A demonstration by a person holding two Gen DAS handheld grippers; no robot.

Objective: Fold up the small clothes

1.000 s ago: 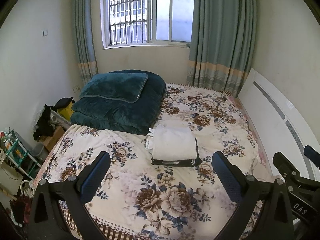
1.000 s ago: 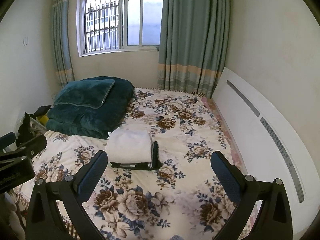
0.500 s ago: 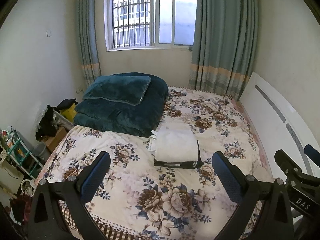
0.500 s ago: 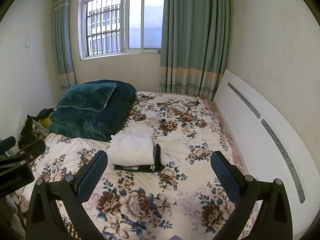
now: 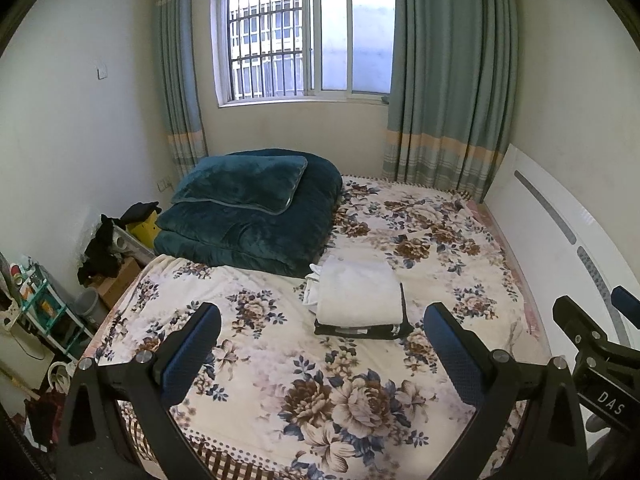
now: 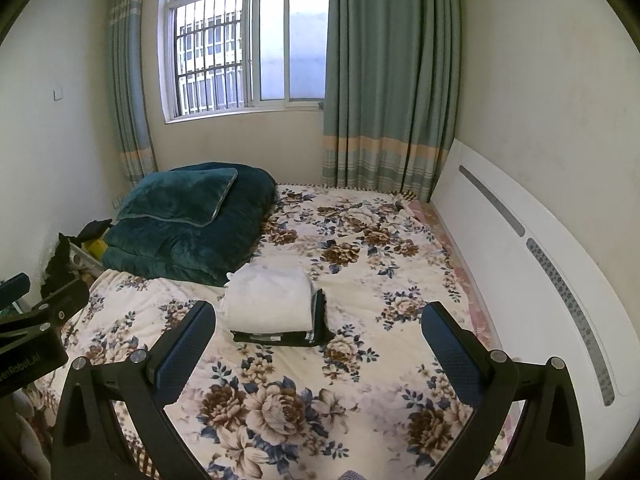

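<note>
Small bedroom, floral bedspread (image 5: pixel 280 360) filling most of it, teal duvet (image 5: pixel 248 220) piled by the barred window (image 5: pixel 304 40). Floor clutter on the left is too murky to identify. Folded clothes stack (image 5: pixel 358 300) sits mid-bed, well ahead of the left gripper (image 5: pixel 320 348) and right gripper (image 6: pixel 318 346), both spread wide and empty.

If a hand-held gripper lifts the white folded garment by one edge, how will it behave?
The white folded garment looks soft and thick, so it would probably droop and unfold. Resting on a dark folded garment, it may drag that along.
</note>
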